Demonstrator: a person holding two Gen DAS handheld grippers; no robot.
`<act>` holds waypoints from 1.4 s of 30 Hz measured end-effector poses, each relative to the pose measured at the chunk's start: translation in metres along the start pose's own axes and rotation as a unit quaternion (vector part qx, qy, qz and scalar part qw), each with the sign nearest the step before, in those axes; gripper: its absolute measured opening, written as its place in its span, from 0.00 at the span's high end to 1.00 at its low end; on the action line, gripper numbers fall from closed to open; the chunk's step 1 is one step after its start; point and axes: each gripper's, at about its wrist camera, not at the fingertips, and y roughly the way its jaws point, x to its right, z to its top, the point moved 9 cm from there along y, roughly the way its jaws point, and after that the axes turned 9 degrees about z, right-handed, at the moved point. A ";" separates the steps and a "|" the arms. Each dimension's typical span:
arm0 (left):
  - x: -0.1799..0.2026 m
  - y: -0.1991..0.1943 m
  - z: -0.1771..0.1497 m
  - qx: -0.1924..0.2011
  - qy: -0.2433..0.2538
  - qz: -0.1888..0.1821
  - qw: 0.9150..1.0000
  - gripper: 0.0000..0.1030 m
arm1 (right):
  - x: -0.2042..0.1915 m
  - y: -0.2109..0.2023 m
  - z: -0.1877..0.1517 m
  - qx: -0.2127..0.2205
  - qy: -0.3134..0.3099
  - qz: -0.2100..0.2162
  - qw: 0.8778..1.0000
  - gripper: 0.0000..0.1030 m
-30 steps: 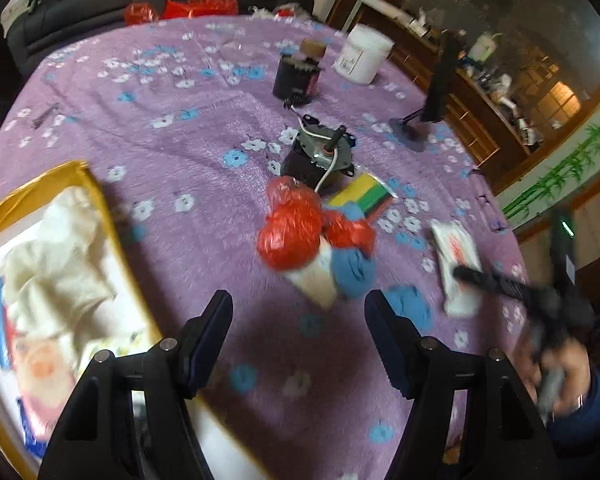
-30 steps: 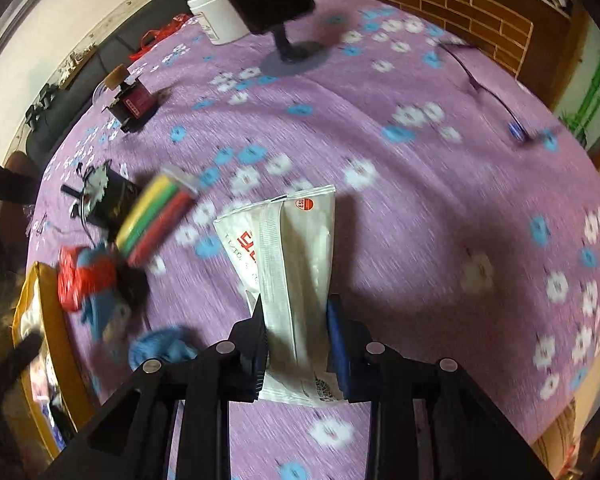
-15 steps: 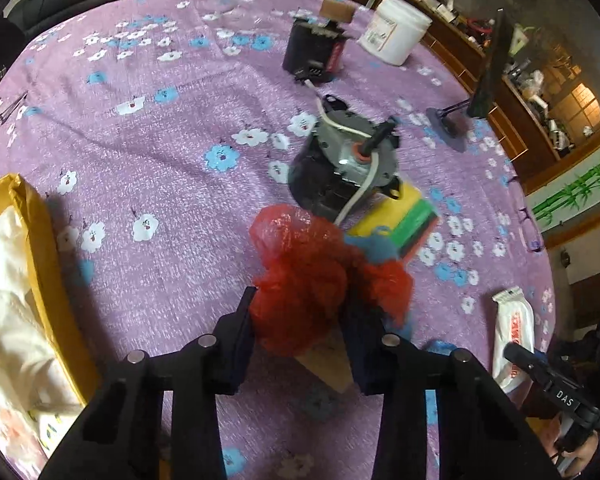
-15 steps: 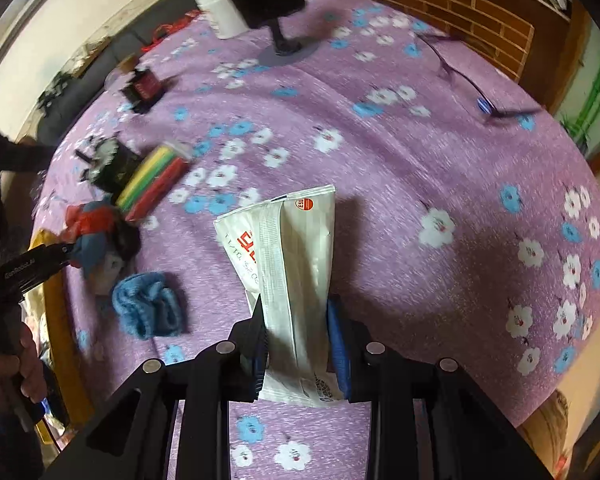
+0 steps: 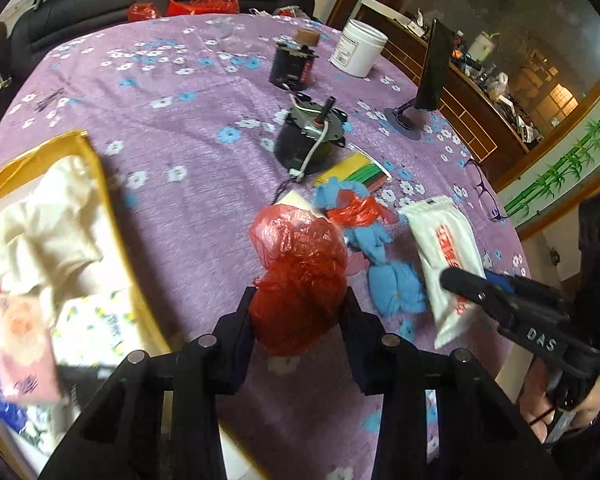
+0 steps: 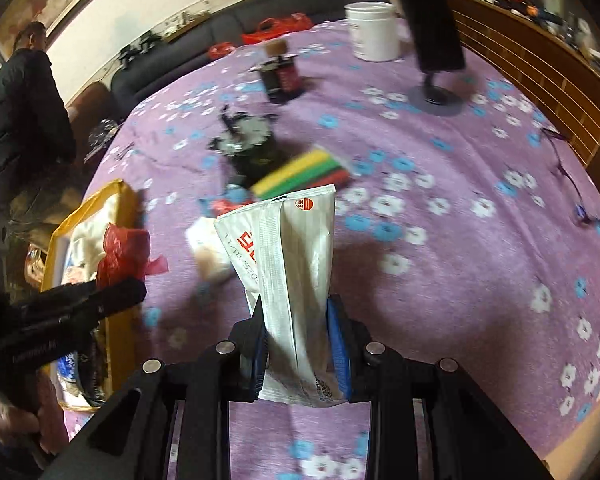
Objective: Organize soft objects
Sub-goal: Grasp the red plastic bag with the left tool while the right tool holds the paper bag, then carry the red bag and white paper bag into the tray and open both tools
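My left gripper (image 5: 298,312) is shut on a crumpled red plastic bag (image 5: 300,272) and holds it above the purple flowered tablecloth (image 5: 180,92), close to the yellow-rimmed box (image 5: 112,216) of soft cloths. The bag also shows in the right wrist view (image 6: 124,256) over that box (image 6: 120,332). My right gripper (image 6: 298,332) is shut on a white tissue pack (image 6: 288,256) with red print, lifted off the table; the pack shows in the left wrist view (image 5: 444,256). Blue cloths (image 5: 392,280) with a red scrap lie between.
A black motor (image 5: 312,140), a striped colour pack (image 5: 356,174), a dark jar (image 5: 292,66), a white tub (image 5: 358,52) and a black stand (image 5: 428,76) sit further back. Glasses (image 5: 484,196) lie near the right edge. A person (image 6: 16,108) stands left of the table.
My left gripper closed on the red bag and lifted it toward the yellow box. My right gripper raised the tissue pack and swung left toward the blue cloths.
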 end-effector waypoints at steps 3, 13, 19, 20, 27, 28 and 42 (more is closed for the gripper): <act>-0.014 -0.010 -0.005 0.006 -0.014 0.005 1.000 0.63 | -0.020 0.005 0.002 -0.003 -0.018 0.011 1.000 0.71; -0.057 -0.038 -0.011 0.030 -0.048 0.019 0.998 0.63 | -0.068 0.017 0.006 -0.008 -0.053 0.037 0.998 0.71; -0.079 -0.047 -0.016 0.039 -0.068 0.023 0.997 0.63 | -0.095 0.023 0.005 -0.015 -0.077 0.048 0.996 0.71; -0.083 -0.049 -0.017 0.040 -0.072 0.024 0.996 0.63 | -0.099 0.024 0.005 -0.016 -0.081 0.049 0.995 0.71; -0.110 -0.058 -0.023 0.049 -0.098 0.030 0.993 0.63 | -0.126 0.031 0.001 -0.023 -0.105 0.057 0.993 0.71; -0.115 -0.060 -0.024 0.051 -0.103 0.032 0.993 0.63 | -0.129 0.031 0.001 -0.024 -0.108 0.058 0.992 0.71; -0.185 -0.068 -0.052 0.045 -0.162 0.053 0.984 0.62 | -0.189 0.054 -0.004 -0.043 -0.143 0.079 0.986 0.71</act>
